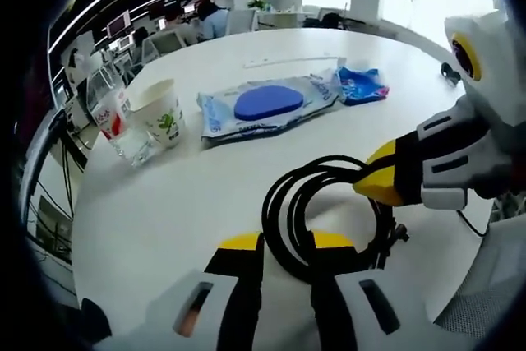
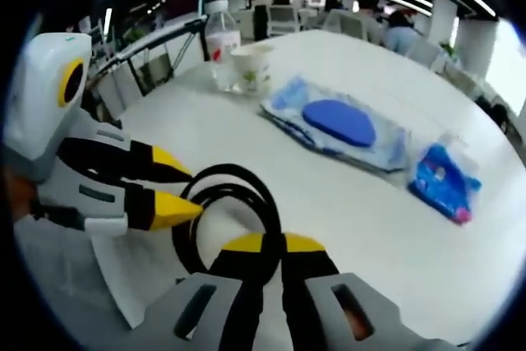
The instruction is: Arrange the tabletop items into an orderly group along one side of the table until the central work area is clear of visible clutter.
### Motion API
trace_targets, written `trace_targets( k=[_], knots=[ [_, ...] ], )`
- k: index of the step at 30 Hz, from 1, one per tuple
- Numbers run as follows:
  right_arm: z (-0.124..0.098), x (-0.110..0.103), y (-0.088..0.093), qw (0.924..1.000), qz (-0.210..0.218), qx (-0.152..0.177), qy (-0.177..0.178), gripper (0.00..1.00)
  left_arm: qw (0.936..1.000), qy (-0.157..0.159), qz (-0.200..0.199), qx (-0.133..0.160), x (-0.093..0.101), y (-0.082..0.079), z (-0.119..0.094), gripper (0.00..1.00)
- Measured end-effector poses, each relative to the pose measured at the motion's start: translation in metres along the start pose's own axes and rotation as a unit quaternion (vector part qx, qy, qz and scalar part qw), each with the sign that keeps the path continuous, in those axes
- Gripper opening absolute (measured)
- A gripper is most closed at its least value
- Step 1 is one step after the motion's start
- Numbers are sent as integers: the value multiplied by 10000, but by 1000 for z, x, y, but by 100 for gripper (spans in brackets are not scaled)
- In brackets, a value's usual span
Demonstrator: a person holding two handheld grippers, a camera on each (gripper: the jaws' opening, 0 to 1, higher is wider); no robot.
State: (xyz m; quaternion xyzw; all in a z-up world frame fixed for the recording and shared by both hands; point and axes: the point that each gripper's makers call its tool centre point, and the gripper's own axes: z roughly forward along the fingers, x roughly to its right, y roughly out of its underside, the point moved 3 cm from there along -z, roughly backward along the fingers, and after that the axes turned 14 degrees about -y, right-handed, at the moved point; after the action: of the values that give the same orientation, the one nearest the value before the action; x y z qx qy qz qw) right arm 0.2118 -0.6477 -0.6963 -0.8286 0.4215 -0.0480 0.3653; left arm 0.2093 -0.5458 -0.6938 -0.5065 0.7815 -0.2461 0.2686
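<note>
Cable coil [image 1: 329, 211] between both grippers

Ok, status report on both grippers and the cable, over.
Left gripper shut on black cable coil. Right gripper shut on same coil. Bottle, paper cup, blue packets grouped beyond; nothing blocking.

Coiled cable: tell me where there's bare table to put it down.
Bare table lies between the coiled black cable and the wet-wipes pack, and also in front of the paper cup and water bottle. Beyond the wipes pack and the small blue packet the far table is open. It is crowded where both grippers meet on the cable.
</note>
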Motion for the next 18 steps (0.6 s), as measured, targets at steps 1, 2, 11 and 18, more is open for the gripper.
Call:
trace_targets(
  k=[1,2,11,18],
  knots=[
    [-2,1,0,10000,-14,3,13,2,10000,22,36,3,2,-1,-2,19],
    [-4,2,0,10000,-17,13,22,2,10000,32,39,9,3,-3,-2,18],
    [-18,9,-8,9997,28,233,72,2,9996,21,135,263,6,-21,-8,18],
    [-30,13,-18,9991,-46,386,162,2,9990,38,109,428,7,-35,-15,18]
  ],
)
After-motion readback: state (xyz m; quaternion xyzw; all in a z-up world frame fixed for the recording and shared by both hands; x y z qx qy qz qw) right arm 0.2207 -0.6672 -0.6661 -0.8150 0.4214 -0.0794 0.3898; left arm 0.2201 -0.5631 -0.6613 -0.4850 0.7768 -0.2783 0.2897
